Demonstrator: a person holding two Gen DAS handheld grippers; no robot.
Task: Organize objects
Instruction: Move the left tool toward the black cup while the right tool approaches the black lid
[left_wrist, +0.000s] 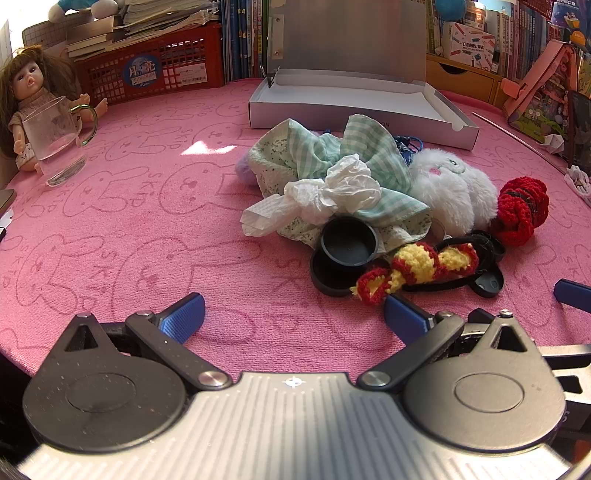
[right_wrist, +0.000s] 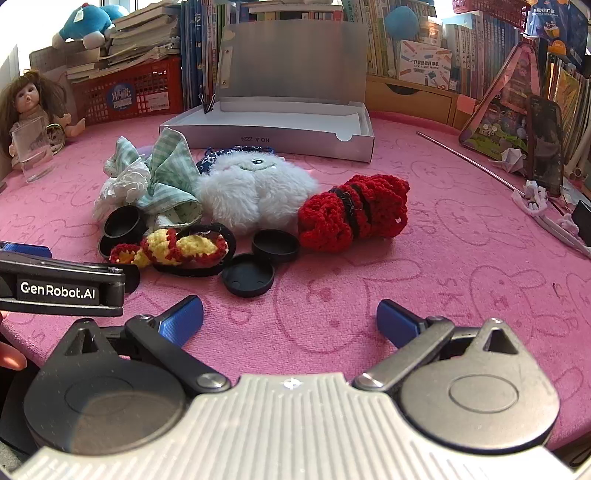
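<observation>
A heap lies on the pink cloth: a green checked cloth, crumpled white tissue, a white plush toy, a red crochet bundle, a red-and-yellow crochet piece and several black round lids. Behind the heap stands an open grey box with its lid raised. My left gripper is open just in front of the heap, nothing between its blue pads. My right gripper is open too, short of the lids.
A doll and a glass mug stand at the far left. A red basket with papers and rows of books line the back. A thin metal rod and a pink case lie at the right. A fingertip shows at the left edge.
</observation>
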